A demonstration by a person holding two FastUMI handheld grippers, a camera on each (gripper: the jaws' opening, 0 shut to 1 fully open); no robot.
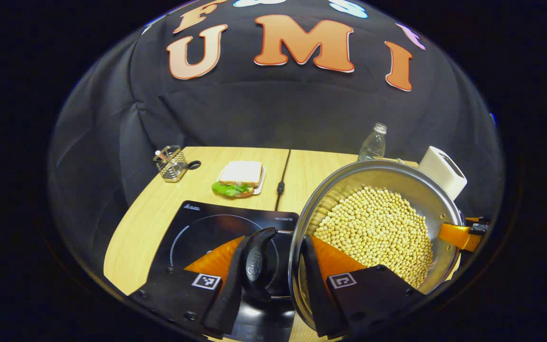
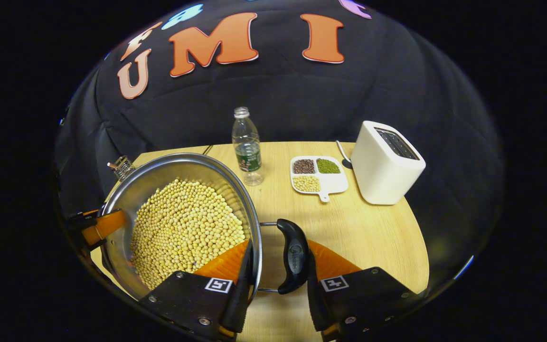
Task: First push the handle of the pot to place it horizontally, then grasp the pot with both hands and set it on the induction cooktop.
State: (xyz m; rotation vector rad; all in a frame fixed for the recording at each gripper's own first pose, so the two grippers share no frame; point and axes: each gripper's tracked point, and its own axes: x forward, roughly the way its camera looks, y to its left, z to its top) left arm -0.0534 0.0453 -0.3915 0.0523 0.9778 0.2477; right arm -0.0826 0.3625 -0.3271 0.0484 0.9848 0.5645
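The left gripper (image 1: 273,280) has its jaws closed across one side handle (image 1: 258,261) and the rim of the pot (image 1: 373,223); the right gripper (image 2: 276,280) clamps the opposite handle (image 2: 294,256) likewise. Opposed grips keep the bean-filled pot level. It is held above the bench (image 2: 373,232), beside the induction cooktop (image 1: 197,228), not yet set down.

You're in a staged kitchen booth: black cloth wall (image 2: 273,104) behind a wooden table (image 2: 373,237), with an induction cooktop (image 1: 207,228), toaster (image 2: 386,164), sandwich (image 1: 238,179) and what may be a utensil rack (image 1: 171,164).
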